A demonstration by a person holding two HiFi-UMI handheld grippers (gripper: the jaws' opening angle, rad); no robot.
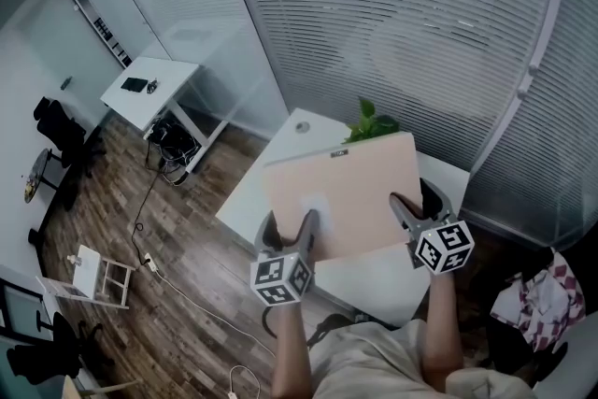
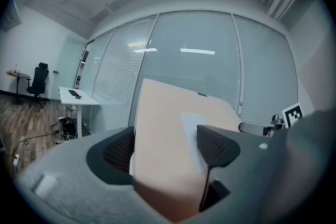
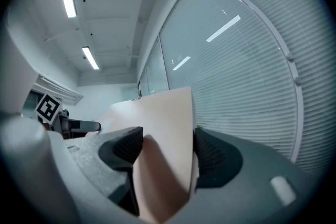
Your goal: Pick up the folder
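- While both tools grip it, the folder (image 1: 341,192) appears lifted clear of the white tabletop (image 1: 374,280). It is tilted, with its near edge toward the person and its far edge over by the plant (image 1: 372,121).
- The left tool (image 1: 290,234) is clenched on the near left corner. Its own view shows the beige cover filling the gap between the two dark pads, with both pressed against it.
- The right tool (image 1: 419,206) is clenched on the right-hand side, a little farther along than the left. In its view the cover stands nearly edge-on between the jaws.
- The relation that matters is that the folder reaches away from both tools, forward and upward, so most of its weight seems to hang beyond the grips. Its longer side looks to run across, from one tool to the other.
- Neither hand is nearer, since both already hold it, so the pick-up looks all but done.
- As I judge it, the risk is the cover bending or sliding out if one tool shifts against the other.
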